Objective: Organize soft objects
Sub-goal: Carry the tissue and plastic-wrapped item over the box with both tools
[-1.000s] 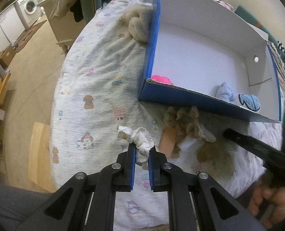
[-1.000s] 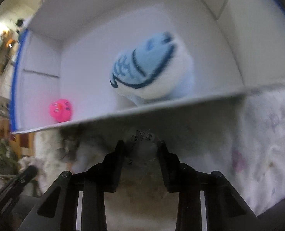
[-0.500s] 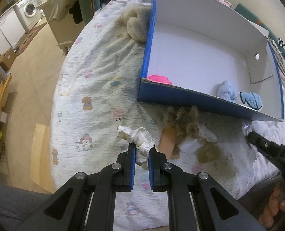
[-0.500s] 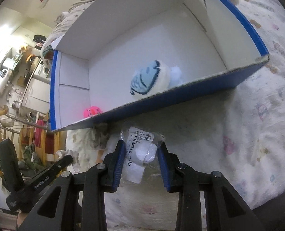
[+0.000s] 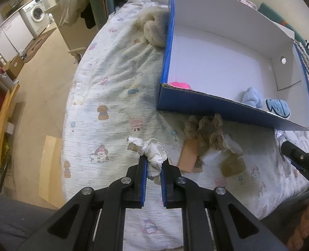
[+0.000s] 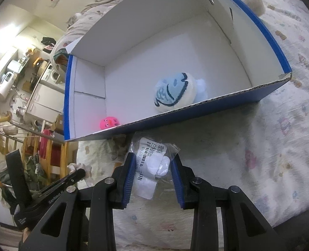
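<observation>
My left gripper [image 5: 153,160] is shut on a white frilly cloth piece [image 5: 152,150] and holds it over the bed quilt. My right gripper [image 6: 152,159] is shut on a clear plastic packet with white pads and a barcode label [image 6: 152,163], just in front of the blue box's near wall. The blue box with white inside [image 5: 196,104] holds a pink ball [image 6: 109,122], a blue-and-white fish plush [image 6: 174,92] and a light blue soft piece [image 5: 252,97]. A beige lace item [image 5: 208,129] lies on the quilt before the box.
A tan card [image 5: 188,153] and a brownish piece [image 5: 232,165] lie by the lace item. A cream fluffy item [image 5: 154,31] sits left of the box. The bed edge drops to the floor [image 5: 39,79] at left. The left gripper shows in the right wrist view [image 6: 56,188].
My right gripper has pulled back from the box with the packet in it, so the whole box shows now. My left gripper has stayed in place, still holding the white cloth.
</observation>
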A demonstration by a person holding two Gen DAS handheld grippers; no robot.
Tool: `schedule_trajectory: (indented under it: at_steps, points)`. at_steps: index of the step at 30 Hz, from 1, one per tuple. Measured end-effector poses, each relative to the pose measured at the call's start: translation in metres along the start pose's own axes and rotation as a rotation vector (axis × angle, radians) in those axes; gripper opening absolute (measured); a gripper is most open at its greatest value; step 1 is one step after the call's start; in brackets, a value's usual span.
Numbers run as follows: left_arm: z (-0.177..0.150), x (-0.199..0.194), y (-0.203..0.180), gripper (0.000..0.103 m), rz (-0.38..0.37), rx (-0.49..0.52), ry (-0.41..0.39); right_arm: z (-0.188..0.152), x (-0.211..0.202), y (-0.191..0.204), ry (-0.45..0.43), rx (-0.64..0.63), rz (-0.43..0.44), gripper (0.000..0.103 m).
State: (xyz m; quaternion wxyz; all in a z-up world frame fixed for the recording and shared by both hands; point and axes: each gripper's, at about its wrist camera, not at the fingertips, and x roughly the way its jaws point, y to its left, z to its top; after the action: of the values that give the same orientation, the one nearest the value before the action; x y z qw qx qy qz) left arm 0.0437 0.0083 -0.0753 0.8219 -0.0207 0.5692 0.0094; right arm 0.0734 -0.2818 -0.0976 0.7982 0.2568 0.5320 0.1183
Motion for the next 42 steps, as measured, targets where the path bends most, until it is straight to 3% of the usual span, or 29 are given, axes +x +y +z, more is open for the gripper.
schedule_trajectory:
  at_steps: [11,21,31,42]
  points:
    - [0.001,-0.008,0.0,0.01,0.015,-0.001,-0.03,-0.006,-0.009,0.001,-0.012,-0.004,0.016,0.036]
    - [0.021,-0.056,0.004,0.01,0.024,-0.024,-0.208,-0.003,-0.038,0.012,-0.071,-0.055,0.049,0.036]
    - [0.056,-0.085,-0.022,0.01,-0.023,0.026,-0.289,0.021,-0.06,0.022,-0.115,-0.083,0.084,0.036]
    - [0.099,-0.073,-0.051,0.01,-0.024,0.104,-0.303,0.065,-0.065,0.025,-0.15,-0.11,0.062,0.036]
